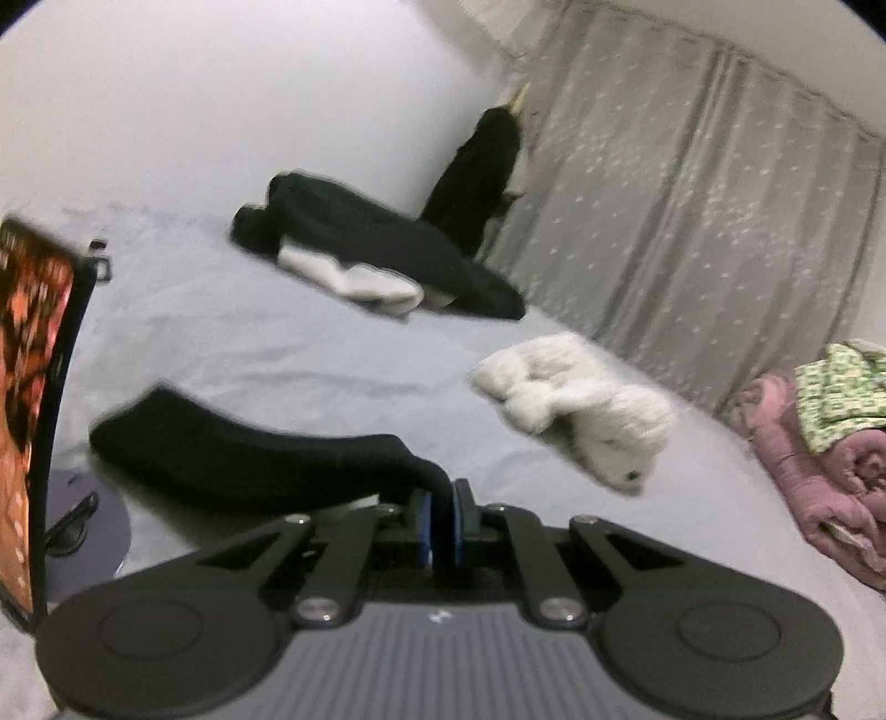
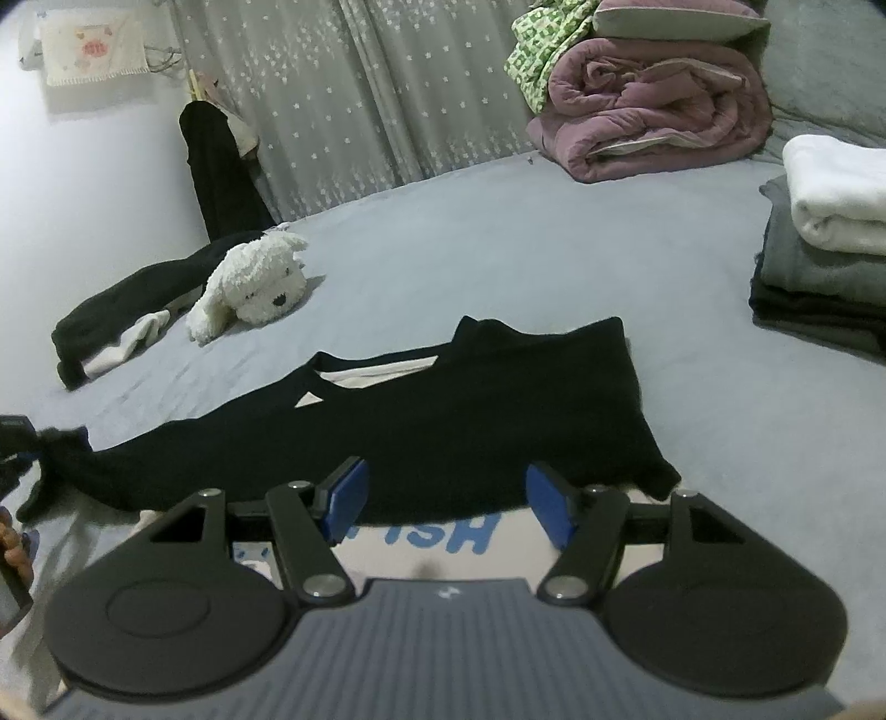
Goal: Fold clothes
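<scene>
Here we have the black top [image 2: 443, 421] spread flat on the grey bedsheet [image 2: 498, 255], its neckline toward the far side and a strip of white lining showing at the collar. Its left sleeve [image 1: 232, 459] stretches sideways across the sheet, and our left gripper [image 1: 441, 515] is clenched on the cuff end, the blue pads pressed together with dark fabric running between them. Our right gripper [image 2: 446, 507] hovers over the near hem with its jaws spread wide, gripping nothing; under it lies a white panel with blue letters [image 2: 443, 534], just past the hem's edge.

The top's right edge ends at a loose corner near the right gripper, and beyond it the sheet lies bare up to a stack of folded clothes [image 2: 825, 266], white on grey on black, at the right margin. Past the collar we see open sheet reaching the curtain [image 2: 354, 111]. A white plush dog [image 2: 255, 282] lies to the far left, touching a heap of dark clothing [image 2: 127, 310] with a pale piece tucked in it. A rolled pink quilt [image 2: 653, 111] sits at the far right corner with a green patterned cloth [image 2: 537, 50] on it. In the left wrist view a phone screen [image 1: 27, 399] stands at the left edge.
</scene>
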Demonstrator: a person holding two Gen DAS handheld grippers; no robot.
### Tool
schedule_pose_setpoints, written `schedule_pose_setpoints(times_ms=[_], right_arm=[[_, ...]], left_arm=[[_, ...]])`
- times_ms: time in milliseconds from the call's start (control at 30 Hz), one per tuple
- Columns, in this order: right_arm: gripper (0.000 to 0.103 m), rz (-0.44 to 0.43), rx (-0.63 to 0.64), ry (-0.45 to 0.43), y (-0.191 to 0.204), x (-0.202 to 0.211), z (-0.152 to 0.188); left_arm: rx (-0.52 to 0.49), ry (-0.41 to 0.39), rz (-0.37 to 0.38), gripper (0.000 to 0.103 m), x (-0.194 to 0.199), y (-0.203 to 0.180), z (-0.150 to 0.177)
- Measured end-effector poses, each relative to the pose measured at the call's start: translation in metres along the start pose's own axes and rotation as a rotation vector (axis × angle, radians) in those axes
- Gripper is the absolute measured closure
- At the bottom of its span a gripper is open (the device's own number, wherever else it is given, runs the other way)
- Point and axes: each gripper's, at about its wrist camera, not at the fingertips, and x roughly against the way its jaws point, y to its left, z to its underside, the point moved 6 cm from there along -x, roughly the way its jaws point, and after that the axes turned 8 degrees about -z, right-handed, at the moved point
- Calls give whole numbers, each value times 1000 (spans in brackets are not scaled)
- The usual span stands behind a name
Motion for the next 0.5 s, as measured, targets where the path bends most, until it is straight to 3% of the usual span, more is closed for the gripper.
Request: schedule_pose_setpoints(times_ms=[200, 500], right_arm=[[35, -18, -13, -6, 3, 1, -3], [35, -32, -17, -6, 6, 1, -3]], left_arm=[[-51, -32, 142, 96, 18, -31, -1], [-244, 49, 370, 96, 34, -89, 37]])
